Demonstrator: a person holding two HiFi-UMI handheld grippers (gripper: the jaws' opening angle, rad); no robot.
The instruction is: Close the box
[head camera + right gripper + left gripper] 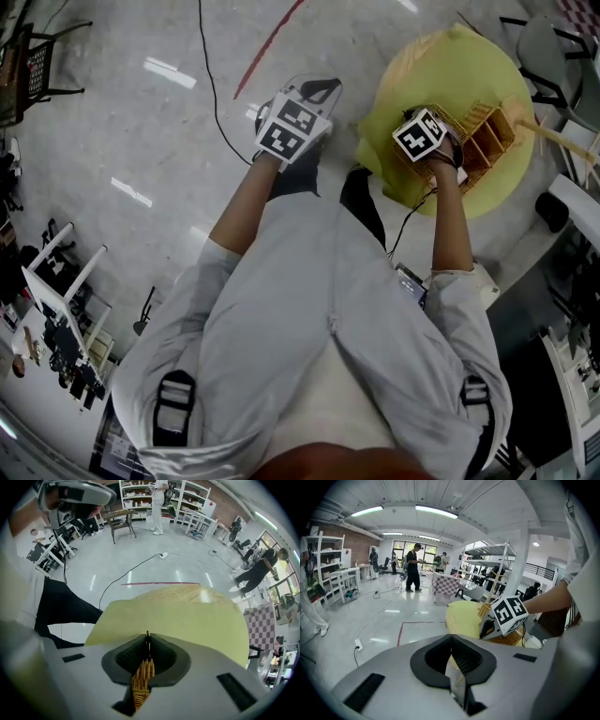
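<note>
A wicker box [485, 140] with open compartments stands on a round table under a yellow cloth [427, 66]. My right gripper [439, 150] is at the box's near side. In the right gripper view its jaws [147, 641] are shut on a thin woven wicker flap [142, 679] of the box, which stands edge-on between the pads. My left gripper [314, 94] hangs over the floor to the left of the table, apart from the box. Its jaws [451, 638] meet at the tips with nothing held. The left gripper view shows the right gripper's marker cube [509, 614] at the box [512, 637].
A black cable [211, 84] and a red line [272, 47] run across the glossy floor left of the table. Chairs [544, 42] and a wooden stick [558, 139] stand to the right. Shelving [61, 309] is at the lower left. People [412, 566] stand far off.
</note>
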